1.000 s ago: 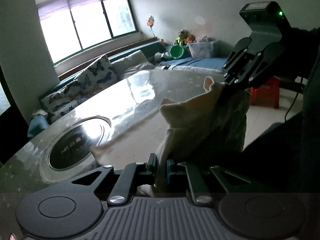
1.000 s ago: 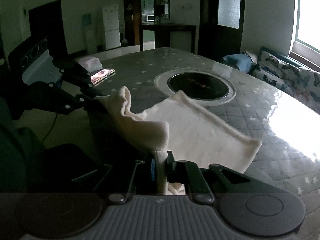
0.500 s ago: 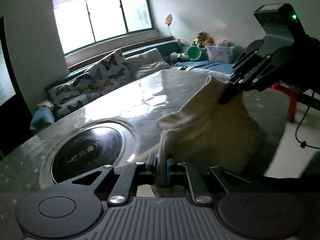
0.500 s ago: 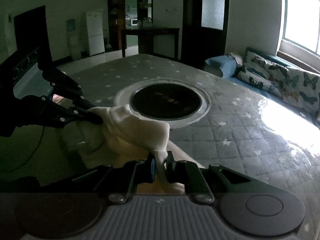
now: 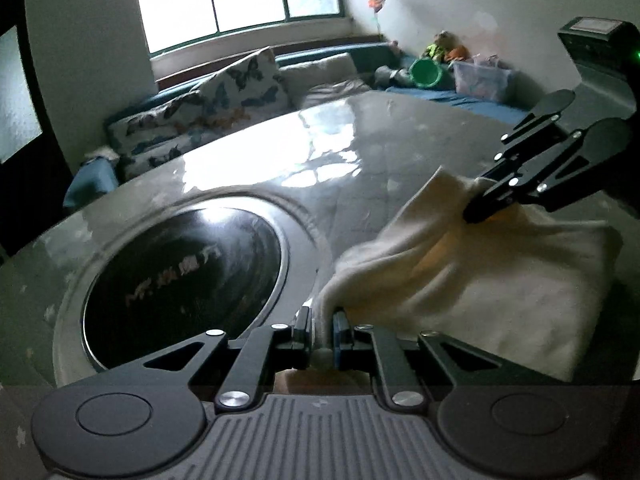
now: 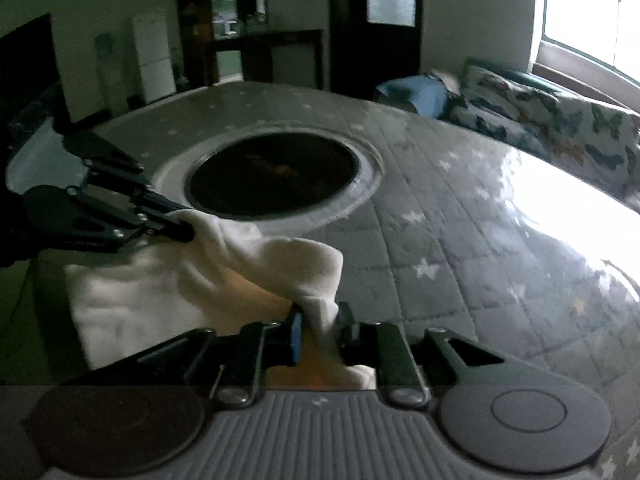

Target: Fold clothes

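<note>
Cream cloth [image 5: 472,280] is pinched at one corner by the left gripper [image 5: 322,330] and at another by the right gripper [image 6: 320,332]; both pairs of jaws are closed on fabric. Its held edge is raised above a lower layer spread flat on the quilted tabletop [image 6: 460,220], just beside the round black inset [image 5: 180,280]. A fold is judged partway laid; flattening is left. Pale writing is seen on the inset, not legible.
</note>
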Demonstrator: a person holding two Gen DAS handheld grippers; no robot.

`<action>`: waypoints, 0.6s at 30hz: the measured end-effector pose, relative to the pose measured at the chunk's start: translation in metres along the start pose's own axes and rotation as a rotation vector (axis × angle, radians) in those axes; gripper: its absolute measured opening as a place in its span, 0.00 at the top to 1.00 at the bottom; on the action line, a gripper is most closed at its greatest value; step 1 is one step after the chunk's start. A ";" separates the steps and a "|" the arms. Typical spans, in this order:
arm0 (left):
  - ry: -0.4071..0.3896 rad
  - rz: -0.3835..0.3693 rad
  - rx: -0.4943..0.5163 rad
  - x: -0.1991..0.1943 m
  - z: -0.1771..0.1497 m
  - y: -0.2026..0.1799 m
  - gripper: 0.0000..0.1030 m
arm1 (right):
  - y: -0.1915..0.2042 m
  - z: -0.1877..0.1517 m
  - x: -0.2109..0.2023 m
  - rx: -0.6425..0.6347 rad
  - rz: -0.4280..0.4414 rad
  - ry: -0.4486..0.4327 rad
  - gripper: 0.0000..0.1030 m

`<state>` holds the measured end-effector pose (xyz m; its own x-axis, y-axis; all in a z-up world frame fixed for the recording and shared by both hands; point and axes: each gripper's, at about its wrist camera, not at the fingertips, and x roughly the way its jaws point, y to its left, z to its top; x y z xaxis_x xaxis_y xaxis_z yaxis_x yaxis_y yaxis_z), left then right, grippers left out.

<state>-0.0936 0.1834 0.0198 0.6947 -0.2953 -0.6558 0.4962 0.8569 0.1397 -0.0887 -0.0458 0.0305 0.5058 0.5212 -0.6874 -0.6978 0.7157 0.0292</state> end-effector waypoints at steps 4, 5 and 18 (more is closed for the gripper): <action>0.004 0.002 -0.022 0.001 0.000 0.002 0.82 | -0.009 -0.007 0.000 0.059 -0.020 -0.019 0.76; 0.002 0.010 -0.027 -0.001 0.000 0.003 0.76 | -0.012 -0.008 -0.003 0.076 -0.025 -0.028 0.76; -0.053 0.126 -0.129 -0.022 0.008 0.016 0.71 | -0.030 -0.037 -0.025 0.235 -0.050 -0.055 0.76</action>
<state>-0.0968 0.2003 0.0423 0.7753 -0.2012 -0.5987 0.3348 0.9347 0.1194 -0.0991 -0.0977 0.0197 0.5681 0.5026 -0.6517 -0.5377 0.8262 0.1684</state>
